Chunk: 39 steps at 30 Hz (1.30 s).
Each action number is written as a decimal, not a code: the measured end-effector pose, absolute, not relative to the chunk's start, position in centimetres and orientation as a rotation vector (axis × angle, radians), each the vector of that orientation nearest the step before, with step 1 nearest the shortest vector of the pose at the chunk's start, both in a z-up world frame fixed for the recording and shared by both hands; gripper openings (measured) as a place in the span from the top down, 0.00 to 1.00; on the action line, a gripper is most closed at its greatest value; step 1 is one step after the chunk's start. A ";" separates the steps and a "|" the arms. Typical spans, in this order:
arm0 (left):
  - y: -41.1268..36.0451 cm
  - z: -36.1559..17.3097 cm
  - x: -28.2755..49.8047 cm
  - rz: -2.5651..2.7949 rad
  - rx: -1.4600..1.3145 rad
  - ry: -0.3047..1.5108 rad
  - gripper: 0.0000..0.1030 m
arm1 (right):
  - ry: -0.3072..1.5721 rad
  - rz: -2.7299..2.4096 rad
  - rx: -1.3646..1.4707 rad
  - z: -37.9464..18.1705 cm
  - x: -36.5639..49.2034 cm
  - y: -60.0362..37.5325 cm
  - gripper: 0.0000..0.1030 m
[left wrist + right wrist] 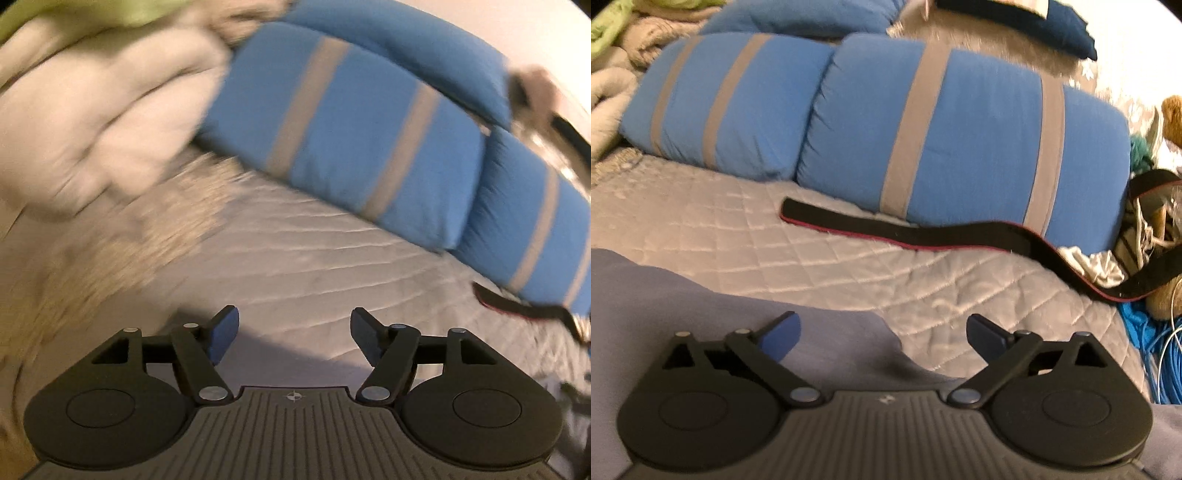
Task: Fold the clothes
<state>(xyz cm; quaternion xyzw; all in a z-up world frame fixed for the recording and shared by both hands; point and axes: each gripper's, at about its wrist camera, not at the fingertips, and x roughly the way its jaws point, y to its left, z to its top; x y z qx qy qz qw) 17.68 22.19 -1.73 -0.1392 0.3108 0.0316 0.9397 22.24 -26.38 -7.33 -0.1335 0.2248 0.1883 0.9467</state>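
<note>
A blue-grey garment (683,314) lies on the quilted bedspread (849,266) in the right wrist view, filling the lower left under my right gripper (882,338). That gripper is open, its jaws wide apart above the garment's edge, with nothing pinched. In the left wrist view my left gripper (293,332) is open over bare quilted bedspread (314,258), nothing between its fingers. A blurred heap of cream and beige clothes (92,122) lies to its upper left, with a green piece (74,18) on top.
Blue pillows with grey stripes (942,129) line the far side of the bed, also blue pillows (351,129) in the left view. A black strap with a red edge (923,232) lies before them. Clutter and blue cable (1160,350) sit at the right edge.
</note>
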 end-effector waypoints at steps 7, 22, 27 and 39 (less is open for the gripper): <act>16.2 -3.4 18.1 -0.309 -0.021 0.636 0.36 | 0.430 0.527 -0.242 -6.7 19.7 -24.6 0.01; 8.5 -8.5 24.6 -0.483 0.385 0.698 0.32 | 0.461 0.516 -0.277 -7.8 19.7 -24.5 0.01; 10.9 -8.2 25.3 -0.339 0.389 0.721 0.30 | 0.459 0.508 -0.281 -7.8 19.7 -24.5 0.00; 19.9 -2.7 21.6 -0.102 -0.042 0.635 0.31 | 0.454 0.506 -0.277 -7.9 19.7 -24.6 0.00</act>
